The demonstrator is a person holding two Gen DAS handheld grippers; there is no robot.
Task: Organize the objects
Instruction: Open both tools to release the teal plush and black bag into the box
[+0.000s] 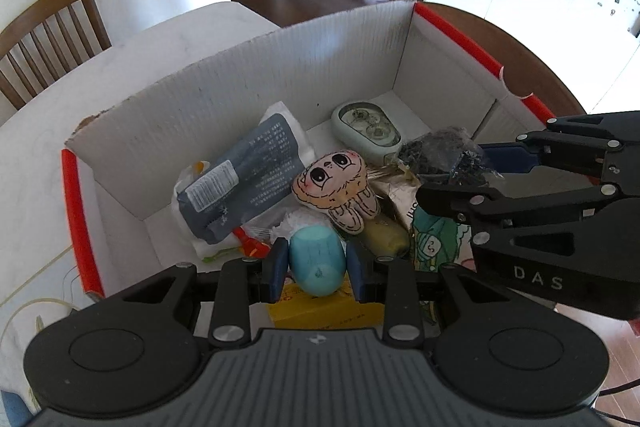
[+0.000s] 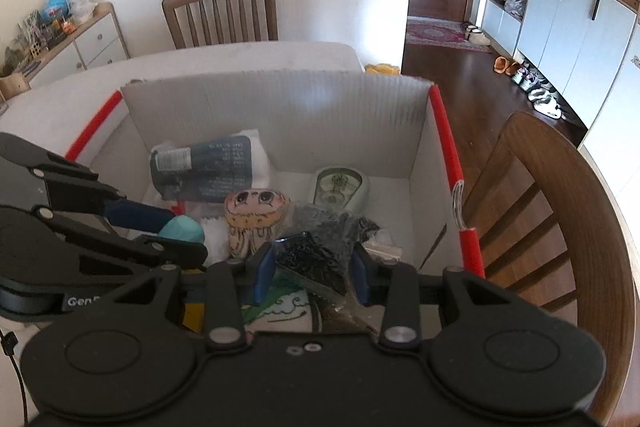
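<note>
A white cardboard box point(image 1: 248, 75) with red edge strips point(image 2: 448, 143) holds several items. My left gripper point(image 1: 318, 265) is shut on a teal egg-shaped toy point(image 1: 318, 263), held above the box's near side; it also shows in the right wrist view point(image 2: 182, 229). My right gripper point(image 2: 314, 265) is shut on a clear bag of dark bits point(image 2: 320, 243), held over the box; the bag also shows in the left wrist view point(image 1: 440, 155). Below lie a cartoon plush point(image 1: 338, 189), a dark grey packet point(image 1: 244, 179) and a pale green case point(image 1: 366, 125).
The box sits on a white table point(image 1: 132, 67). Wooden chairs stand at the far side point(image 2: 222, 11) and right point(image 2: 560, 211). A yellow box point(image 1: 324, 307), a green printed pouch point(image 1: 434, 239) and a yellowish bottle point(image 1: 386, 237) lie in the box.
</note>
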